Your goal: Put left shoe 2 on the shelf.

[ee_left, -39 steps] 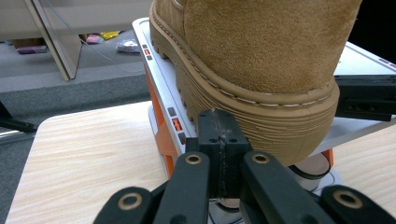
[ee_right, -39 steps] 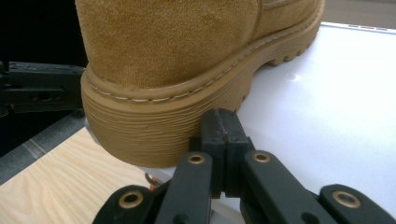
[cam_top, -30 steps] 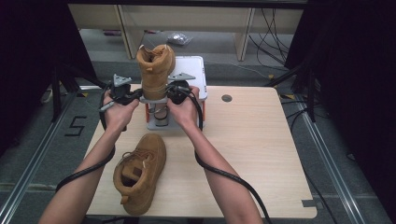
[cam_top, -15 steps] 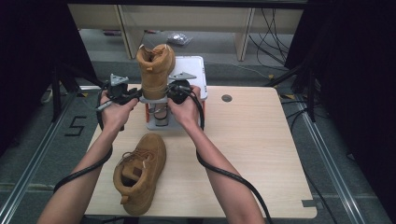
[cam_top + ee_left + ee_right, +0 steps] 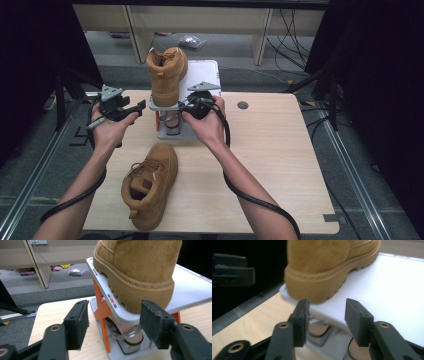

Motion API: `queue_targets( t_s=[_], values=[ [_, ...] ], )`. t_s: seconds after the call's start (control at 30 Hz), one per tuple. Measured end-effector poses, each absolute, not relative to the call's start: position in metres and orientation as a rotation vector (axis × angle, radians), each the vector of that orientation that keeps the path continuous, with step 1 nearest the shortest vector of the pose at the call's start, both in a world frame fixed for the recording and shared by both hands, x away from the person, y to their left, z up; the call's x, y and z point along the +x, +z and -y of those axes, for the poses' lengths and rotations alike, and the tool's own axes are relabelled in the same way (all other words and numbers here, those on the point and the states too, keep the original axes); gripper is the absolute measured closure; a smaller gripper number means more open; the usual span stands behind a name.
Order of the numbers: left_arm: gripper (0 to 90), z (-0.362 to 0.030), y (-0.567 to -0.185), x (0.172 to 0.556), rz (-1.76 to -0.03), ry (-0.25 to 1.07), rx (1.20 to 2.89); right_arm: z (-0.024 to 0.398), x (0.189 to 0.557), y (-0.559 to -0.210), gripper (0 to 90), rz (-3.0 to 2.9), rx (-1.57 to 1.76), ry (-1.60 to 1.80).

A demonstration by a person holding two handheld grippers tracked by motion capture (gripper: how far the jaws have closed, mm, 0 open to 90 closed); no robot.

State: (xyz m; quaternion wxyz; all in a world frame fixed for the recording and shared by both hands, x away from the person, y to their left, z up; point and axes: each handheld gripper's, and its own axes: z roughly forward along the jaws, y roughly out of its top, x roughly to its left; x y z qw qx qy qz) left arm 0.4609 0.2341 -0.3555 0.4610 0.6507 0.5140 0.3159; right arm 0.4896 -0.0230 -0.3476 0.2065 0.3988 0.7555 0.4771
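A tan boot (image 5: pixel 167 75) stands upright on the white top shelf (image 5: pixel 207 72) of a small stand with orange struts (image 5: pixel 101 312). A second tan boot (image 5: pixel 150 182) lies on the wooden table nearer the person. My left gripper (image 5: pixel 136 107) hangs just left of the stand; its jaws (image 5: pixel 116 325) have just been opening and stand open with nothing between them, facing the boot's heel (image 5: pixel 145 277). My right gripper (image 5: pixel 184 107) is at the stand's front, level with the shelf; its jaws (image 5: pixel 329 320) have also just been opening, and are open and empty below the boot's sole (image 5: pixel 319 287).
Under the shelf, the stand's base holds metal rings and round cups (image 5: pixel 128 340). A round cable hole (image 5: pixel 243 105) sits in the table (image 5: pixel 280 165) right of the stand. Desk legs and loose cables lie on the floor beyond the far edge.
Both grippers' jaws have opened, and both hands have drawn back a little from the stand. The boots have not moved.
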Motion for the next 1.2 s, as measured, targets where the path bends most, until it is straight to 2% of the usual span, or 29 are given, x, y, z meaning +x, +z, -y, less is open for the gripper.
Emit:
queue_targets(
  t_s=[0.17,0.57,1.2],
  values=[
    [36.9,-0.238,-0.366,0.447,-1.243,0.744,1.627,0.03,0.471,-0.355,50.4,-2.167,1.101,1.316],
    [36.2,-0.241,-0.377,0.416,-1.224,0.659,1.673,0.036,0.436,-0.384,47.9,-2.344,1.145,1.252],
    [38.3,-0.239,-0.384,0.363,-1.233,0.568,1.722,0.068,0.427,-0.403,44.6,-2.365,1.216,1.164]
  ],
)
